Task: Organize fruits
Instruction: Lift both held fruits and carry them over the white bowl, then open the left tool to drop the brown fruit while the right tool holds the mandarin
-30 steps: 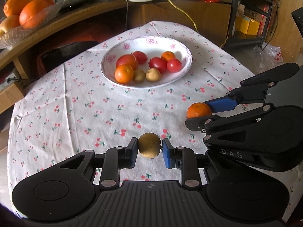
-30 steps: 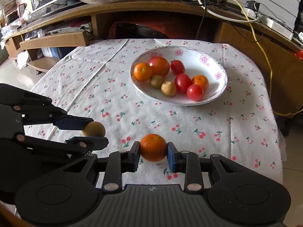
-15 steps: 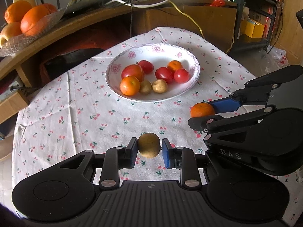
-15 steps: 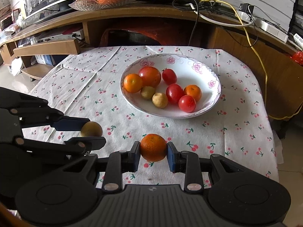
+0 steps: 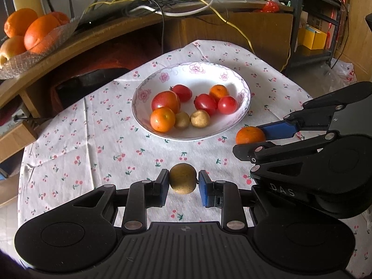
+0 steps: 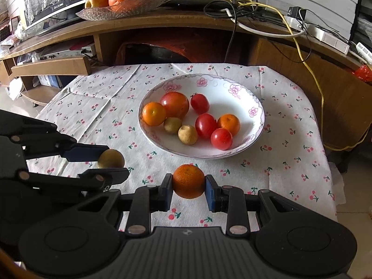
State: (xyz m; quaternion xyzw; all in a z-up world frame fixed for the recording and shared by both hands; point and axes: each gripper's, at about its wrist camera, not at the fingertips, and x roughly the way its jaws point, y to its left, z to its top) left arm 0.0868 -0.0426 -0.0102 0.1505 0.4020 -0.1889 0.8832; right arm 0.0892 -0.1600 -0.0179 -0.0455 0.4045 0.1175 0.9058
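My left gripper (image 5: 183,179) is shut on a small brown round fruit (image 5: 183,178), held above the cherry-print tablecloth. My right gripper (image 6: 188,184) is shut on a small orange (image 6: 188,181). From the left wrist view the right gripper (image 5: 260,137) sits to the right with its orange (image 5: 249,134) close to the plate's near right rim. The right wrist view has the left gripper (image 6: 109,162) at the left with the brown fruit (image 6: 111,158). Ahead lies a white flowered plate (image 5: 241,86) (image 6: 255,107) with tomatoes, two oranges and two brown fruits.
A low wooden shelf unit (image 6: 162,23) runs behind the table, with a glass dish of oranges (image 6: 121,9) (image 5: 34,46) and tangled cables (image 6: 255,7) on top. The table's right edge (image 6: 330,162) drops to the floor.
Both grippers rose and pulled back a little from the table, keeping hold of their fruits. The plate now appears farther off and more of the shelf shows.
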